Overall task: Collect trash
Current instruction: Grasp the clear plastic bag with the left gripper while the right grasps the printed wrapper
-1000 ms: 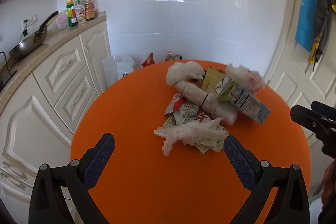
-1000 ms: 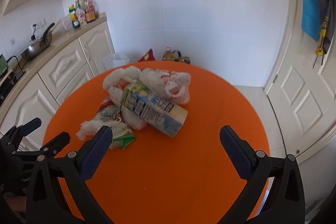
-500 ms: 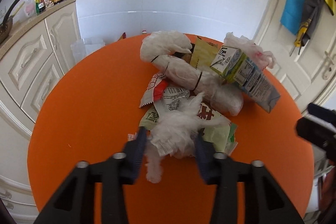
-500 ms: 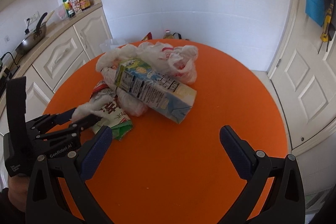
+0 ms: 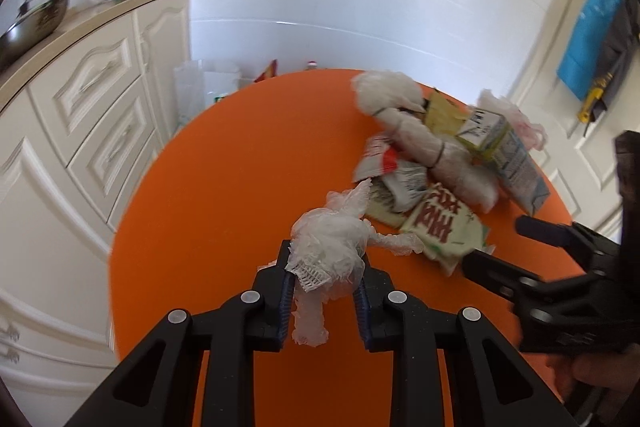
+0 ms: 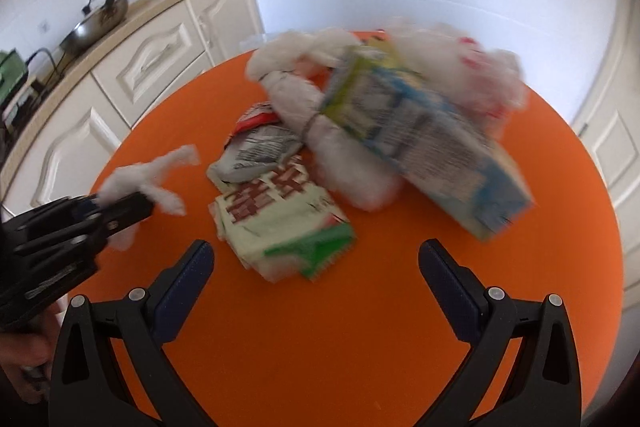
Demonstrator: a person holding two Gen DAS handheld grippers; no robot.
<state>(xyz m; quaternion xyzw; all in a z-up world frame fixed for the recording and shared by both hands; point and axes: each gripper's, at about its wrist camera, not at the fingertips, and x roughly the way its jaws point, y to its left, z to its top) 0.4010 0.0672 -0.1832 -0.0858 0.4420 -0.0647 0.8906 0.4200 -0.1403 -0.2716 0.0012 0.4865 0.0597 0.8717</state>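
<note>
On the round orange worktop (image 6: 360, 327) lie two claws' worth of trash. The left claw (image 5: 324, 281) has just been closing and now pinches one crumpled clear plastic wrap (image 5: 332, 247), its long tail hanging down between the pads. The right claw (image 6: 316, 267) stands wide, holding nothing, above one green-and-white snack packet (image 6: 280, 223). Further right lies one milk carton (image 6: 424, 143) (blurred), its long axis running from upper left to lower right, leaning on a tied white plastic bag (image 6: 340, 147).
</note>
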